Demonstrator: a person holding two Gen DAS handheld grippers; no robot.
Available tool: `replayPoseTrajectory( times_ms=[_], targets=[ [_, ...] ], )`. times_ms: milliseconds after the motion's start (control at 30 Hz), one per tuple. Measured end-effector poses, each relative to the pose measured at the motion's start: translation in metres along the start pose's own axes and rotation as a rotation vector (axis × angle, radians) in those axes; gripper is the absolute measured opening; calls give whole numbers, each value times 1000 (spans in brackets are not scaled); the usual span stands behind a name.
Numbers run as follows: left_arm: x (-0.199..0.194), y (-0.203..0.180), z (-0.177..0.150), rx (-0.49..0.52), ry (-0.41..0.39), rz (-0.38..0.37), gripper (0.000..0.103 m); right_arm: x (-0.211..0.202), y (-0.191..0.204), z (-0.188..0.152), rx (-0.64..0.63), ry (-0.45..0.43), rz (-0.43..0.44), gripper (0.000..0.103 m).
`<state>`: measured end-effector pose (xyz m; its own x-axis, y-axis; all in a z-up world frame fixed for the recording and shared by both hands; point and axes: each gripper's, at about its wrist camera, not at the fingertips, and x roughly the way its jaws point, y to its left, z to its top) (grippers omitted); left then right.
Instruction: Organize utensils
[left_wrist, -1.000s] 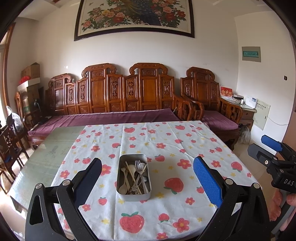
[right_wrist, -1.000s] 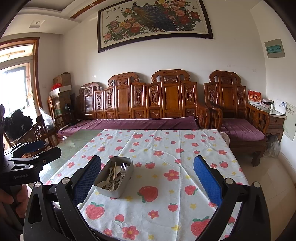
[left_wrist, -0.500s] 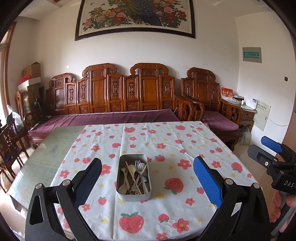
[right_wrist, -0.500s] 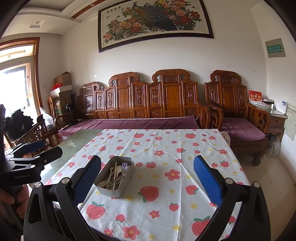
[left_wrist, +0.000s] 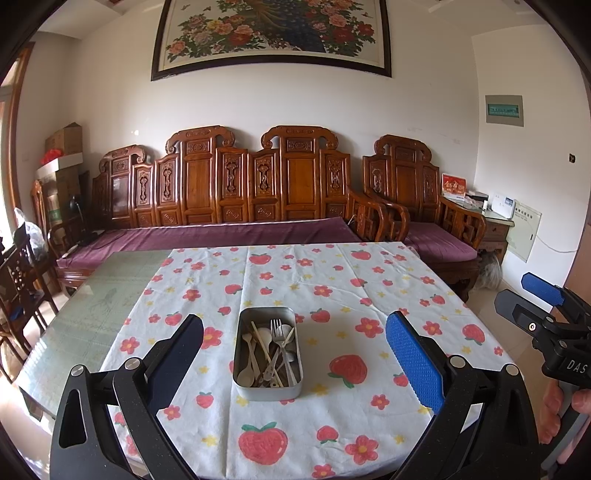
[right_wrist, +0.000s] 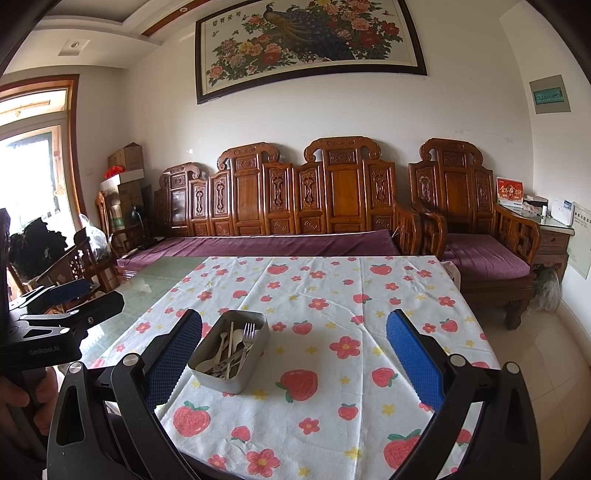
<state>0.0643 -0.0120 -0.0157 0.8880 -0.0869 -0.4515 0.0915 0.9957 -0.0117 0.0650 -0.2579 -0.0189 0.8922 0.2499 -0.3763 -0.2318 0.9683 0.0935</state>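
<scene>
A grey metal tin (left_wrist: 268, 390) (right_wrist: 218, 380) stands on the strawberry-print tablecloth (left_wrist: 332, 295) (right_wrist: 332, 295), holding a jumble of several utensils: a fork (left_wrist: 277, 329) (right_wrist: 248, 330), pale spoons (left_wrist: 246, 376) and chopsticks. My left gripper (left_wrist: 295, 354) is open, hovering above the near table edge with the tin between and beyond its fingers. My right gripper (right_wrist: 293, 354) is open too, held to the right of the tin, nothing between its pads. Each gripper shows at the edge of the other's view: the right one (left_wrist: 532, 299) and the left one (right_wrist: 85, 295), both open.
The cloth covers the right part of a glass-topped table (left_wrist: 92, 314). A carved wooden sofa (left_wrist: 240, 192) with purple cushions runs along the far wall, with an armchair (left_wrist: 417, 199) and side table (left_wrist: 495, 221) at right. Dark chairs (right_wrist: 77, 266) stand at left. A hand (left_wrist: 569, 410) holds the right gripper.
Almost nothing differs; both cameras have drifted very slightly. The tin and utensils have not moved, and both grippers stay open.
</scene>
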Motion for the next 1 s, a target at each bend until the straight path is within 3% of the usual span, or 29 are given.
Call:
replayPoseTrajectory(
  times_ms=[1000],
  targets=[
    [1, 4, 2, -3, 1, -6, 96, 1, 7, -3, 0, -1, 7, 101]
  ],
)
